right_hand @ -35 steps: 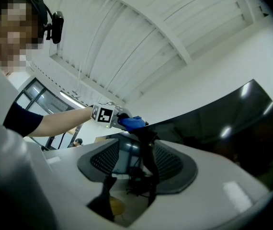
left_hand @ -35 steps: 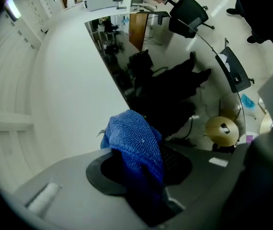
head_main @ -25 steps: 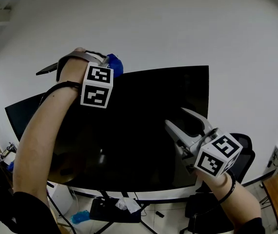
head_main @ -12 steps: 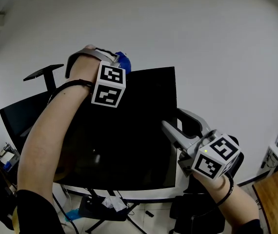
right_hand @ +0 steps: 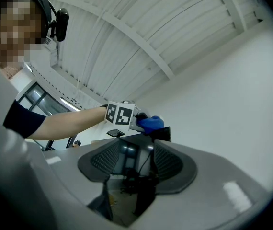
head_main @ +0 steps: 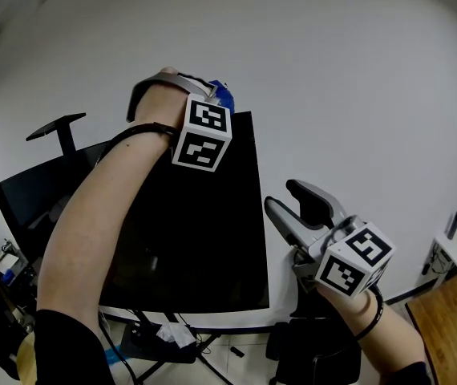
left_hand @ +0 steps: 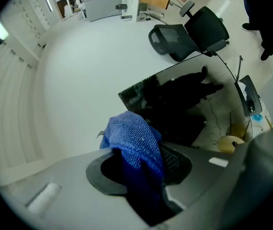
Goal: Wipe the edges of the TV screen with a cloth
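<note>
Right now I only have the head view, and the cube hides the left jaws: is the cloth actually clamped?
Observer: Yes. The left gripper view shows the left gripper shut on the cloth, which bunches over its tips.
Operator: And where does it sit?
Observer: The right gripper view puts it at the TV's top corner; contact I cannot tell.
Operator: Is the other one free?
Observer: The right gripper has its jaws apart, nothing between them.
</note>
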A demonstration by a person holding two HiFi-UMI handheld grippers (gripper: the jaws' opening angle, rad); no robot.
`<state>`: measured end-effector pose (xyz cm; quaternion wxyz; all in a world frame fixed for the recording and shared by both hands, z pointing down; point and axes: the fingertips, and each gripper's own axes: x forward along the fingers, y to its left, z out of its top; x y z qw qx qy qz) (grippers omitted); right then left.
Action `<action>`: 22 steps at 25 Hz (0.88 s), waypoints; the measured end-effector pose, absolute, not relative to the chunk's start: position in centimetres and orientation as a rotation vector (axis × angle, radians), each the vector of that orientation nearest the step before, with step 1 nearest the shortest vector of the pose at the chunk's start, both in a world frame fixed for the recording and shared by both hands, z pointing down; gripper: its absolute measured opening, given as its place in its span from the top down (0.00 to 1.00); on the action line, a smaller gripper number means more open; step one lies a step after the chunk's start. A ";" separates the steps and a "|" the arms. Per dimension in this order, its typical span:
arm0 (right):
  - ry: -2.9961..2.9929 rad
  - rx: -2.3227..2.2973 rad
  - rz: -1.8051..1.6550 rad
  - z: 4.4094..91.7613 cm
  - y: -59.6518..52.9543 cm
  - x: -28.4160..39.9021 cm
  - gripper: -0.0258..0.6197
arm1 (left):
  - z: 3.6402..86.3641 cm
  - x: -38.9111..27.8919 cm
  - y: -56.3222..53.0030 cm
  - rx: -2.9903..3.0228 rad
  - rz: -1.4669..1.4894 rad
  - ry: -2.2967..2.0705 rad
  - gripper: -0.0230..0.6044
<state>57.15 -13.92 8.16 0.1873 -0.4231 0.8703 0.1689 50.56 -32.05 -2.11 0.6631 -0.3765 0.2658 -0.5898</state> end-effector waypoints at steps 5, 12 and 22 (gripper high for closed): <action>2.446 -1.197 0.469 8.2 -14.0 57.8 0.60 | -2.2 53.4 -31.7 -0.851 -1.282 0.593 0.77; 2.431 -1.195 0.472 8.2 -13.4 58.7 0.60 | -2.3 57.4 -29.0 -1.024 -1.092 0.611 0.77; 2.389 -1.168 0.441 8.5 -12.8 59.6 0.60 | -2.2 57.6 -21.2 -1.892 -0.382 0.662 0.77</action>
